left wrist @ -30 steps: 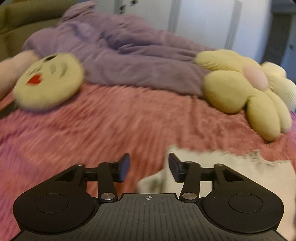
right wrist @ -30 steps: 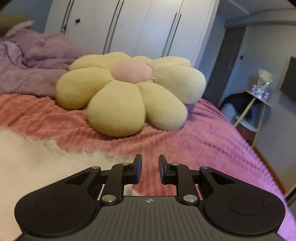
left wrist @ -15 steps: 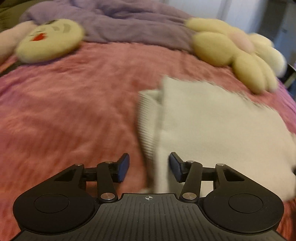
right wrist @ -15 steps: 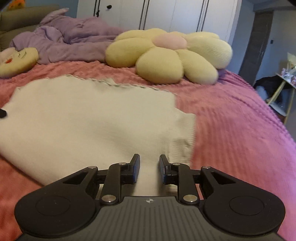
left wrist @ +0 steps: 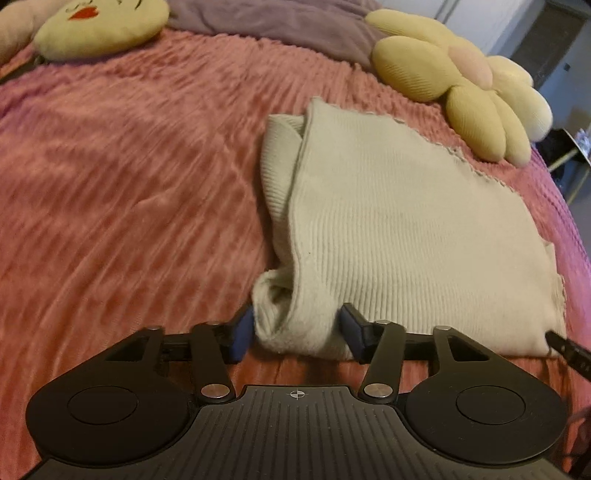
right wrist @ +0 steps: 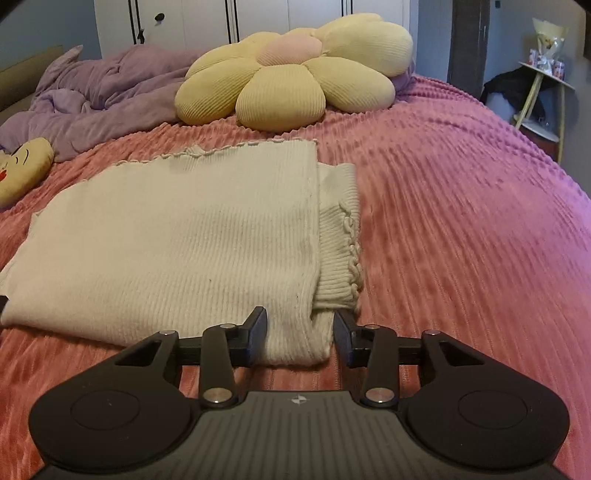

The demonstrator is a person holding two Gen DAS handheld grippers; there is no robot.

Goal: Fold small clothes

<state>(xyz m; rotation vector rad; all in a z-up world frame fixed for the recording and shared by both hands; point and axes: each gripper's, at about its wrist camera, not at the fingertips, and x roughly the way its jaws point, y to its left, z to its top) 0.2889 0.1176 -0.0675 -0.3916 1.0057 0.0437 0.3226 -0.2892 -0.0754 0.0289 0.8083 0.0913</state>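
A cream ribbed knit garment [left wrist: 399, 229] lies folded flat on the pink bedspread [left wrist: 129, 192], with a sleeve tucked under along each side. My left gripper [left wrist: 297, 330] points down at the garment's near left corner. Its jaws are closing and the bunched corner sits between the pads without being visibly squeezed. My right gripper [right wrist: 299, 332] is at the near right corner of the garment [right wrist: 177, 236]. Its jaws are opening and straddle the corner's edge. A dark fingertip [left wrist: 561, 345] of the right gripper shows at the left view's right edge.
A yellow flower cushion [right wrist: 295, 70] lies just beyond the garment. A round yellow face cushion [left wrist: 99, 29] and a crumpled purple blanket [right wrist: 96, 96] lie at the far left. The bed's edge falls away on the right, where a small side table [right wrist: 543, 77] stands.
Both grippers came down and in toward the garment's near edge, so its corners now lie between the jaws. The right jaws have widened and the left have narrowed slightly.
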